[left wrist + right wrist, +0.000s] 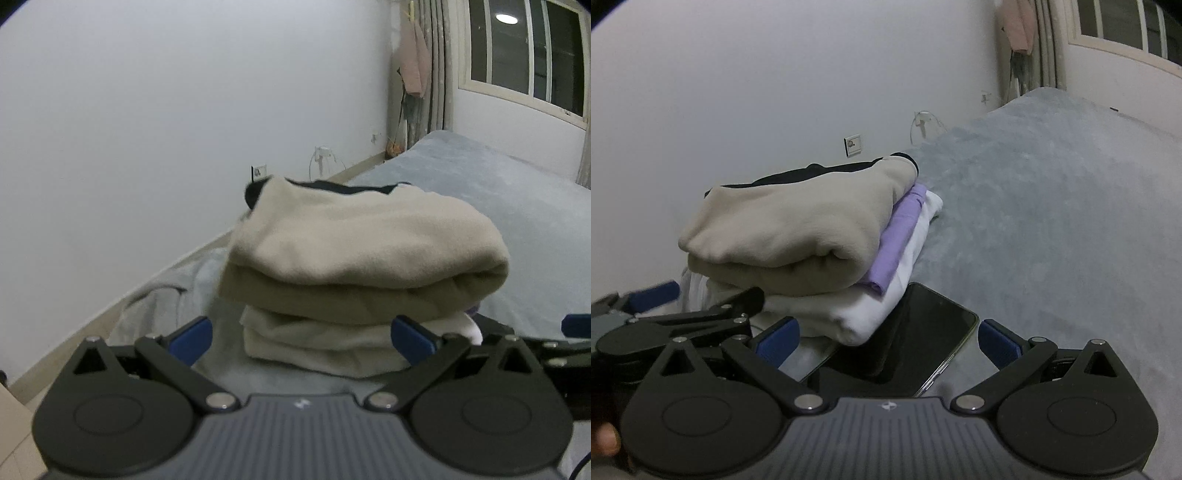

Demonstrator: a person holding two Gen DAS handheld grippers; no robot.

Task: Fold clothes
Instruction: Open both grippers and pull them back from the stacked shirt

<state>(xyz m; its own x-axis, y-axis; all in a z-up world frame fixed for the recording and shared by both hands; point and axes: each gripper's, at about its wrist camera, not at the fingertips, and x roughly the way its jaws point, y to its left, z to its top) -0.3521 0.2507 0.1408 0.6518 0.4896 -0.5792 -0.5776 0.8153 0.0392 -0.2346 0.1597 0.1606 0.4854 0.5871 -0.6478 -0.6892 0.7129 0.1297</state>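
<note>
Right wrist view alone shows a black phone (916, 332) beside the folded pile (798, 236). Right gripper (886, 338) and left gripper (301, 334) both gape wide, holding nothing.

I note a soft matt fleece on the beige garment (798, 221), with smooth purple cloth (901, 236) and white knit (857, 314) beneath. The bed cover (1052, 206) reads as plush grey pile. The phone (916, 332) shows glossy black glass. My right gripper (888, 338) is matt black plastic with blue pads (777, 338).
</note>
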